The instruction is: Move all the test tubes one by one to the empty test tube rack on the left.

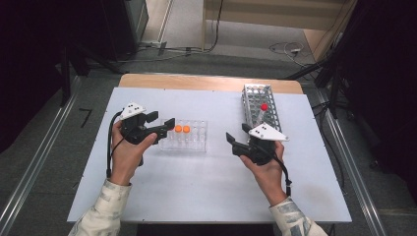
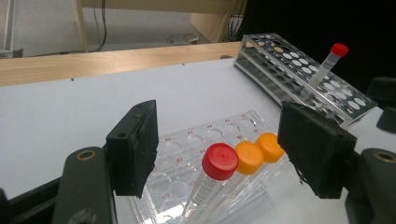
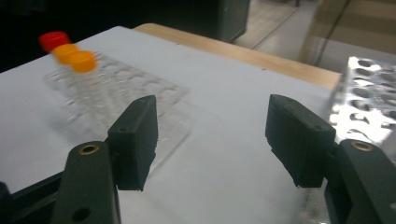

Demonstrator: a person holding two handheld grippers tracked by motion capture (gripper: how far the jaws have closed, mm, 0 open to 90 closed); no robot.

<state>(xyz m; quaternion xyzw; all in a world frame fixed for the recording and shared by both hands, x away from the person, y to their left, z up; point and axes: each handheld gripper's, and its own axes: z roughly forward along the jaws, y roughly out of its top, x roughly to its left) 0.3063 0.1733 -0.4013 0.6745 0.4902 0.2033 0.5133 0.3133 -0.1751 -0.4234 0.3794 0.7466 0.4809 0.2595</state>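
A clear plastic rack (image 1: 193, 139) lies mid-table with two orange-capped tubes (image 1: 182, 129) in it. In the left gripper view a red-capped tube (image 2: 219, 161) stands in that rack (image 2: 187, 144) beside the orange caps (image 2: 259, 151). It sits between my left gripper's (image 2: 224, 140) open jaws, and the pads do not touch it. In the high view the left gripper (image 1: 162, 119) is at the rack's left end. The right gripper (image 1: 237, 132) hangs open and empty right of the rack, near a metal rack (image 1: 255, 93) holding another red-capped tube (image 1: 264, 107).
The metal rack (image 2: 299, 65) stands at the back right of the white table (image 1: 147, 187). A wooden strip (image 1: 206, 82) runs along the far edge. Cables lie on the floor beyond. Bare table lies between the two hands and in front of them.
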